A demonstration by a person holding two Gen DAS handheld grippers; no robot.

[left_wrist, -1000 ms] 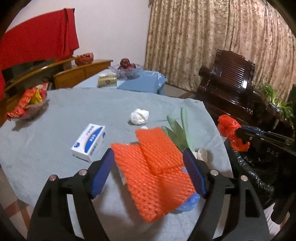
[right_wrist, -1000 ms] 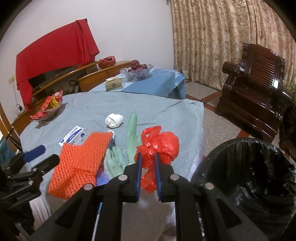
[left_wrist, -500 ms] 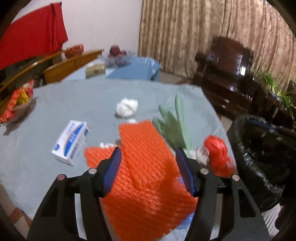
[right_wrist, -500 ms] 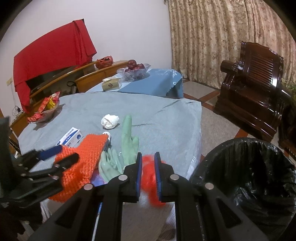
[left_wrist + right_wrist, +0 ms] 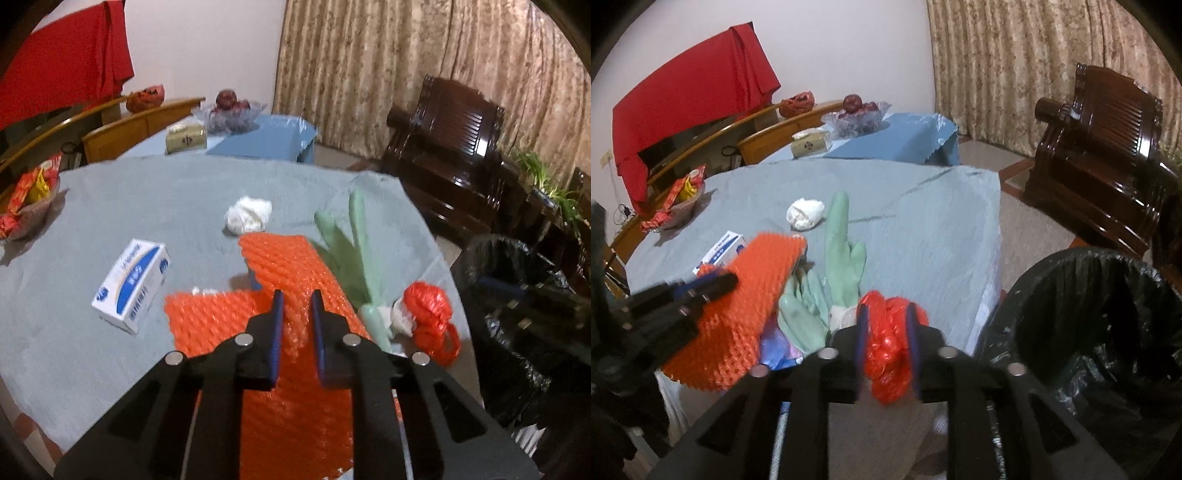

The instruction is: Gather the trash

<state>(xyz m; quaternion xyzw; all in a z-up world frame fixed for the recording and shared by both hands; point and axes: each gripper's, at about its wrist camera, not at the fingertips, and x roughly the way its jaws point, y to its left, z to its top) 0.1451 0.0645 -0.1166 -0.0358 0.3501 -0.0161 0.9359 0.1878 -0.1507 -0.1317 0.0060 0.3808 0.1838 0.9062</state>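
An orange foam net [image 5: 288,266] lies at the near edge of the grey-clothed table [image 5: 147,192]. My left gripper [image 5: 297,295] is shut on its upper fold; the right wrist view shows it at the left [image 5: 720,280] on the net [image 5: 738,314]. A crumpled red plastic bag [image 5: 428,314] rests on the table's right edge. My right gripper [image 5: 886,314] hangs over the red bag [image 5: 886,350], its jaws opening, with the bag showing between them. Pale green rubber gloves [image 5: 354,251] lie beside the net, and a white tissue wad [image 5: 247,218] lies behind it.
A bin lined with a black bag [image 5: 1089,332] stands open beside the table's right edge. A white and blue box [image 5: 133,284] sits left of the net. A snack bowl [image 5: 26,206] is at the far left. A dark wooden armchair [image 5: 1100,155] stands beyond.
My left gripper moved in over the foam net and shut on it. The red bag left the right gripper's grip and now sits on the table edge; the right gripper came down over it, jaws parting.
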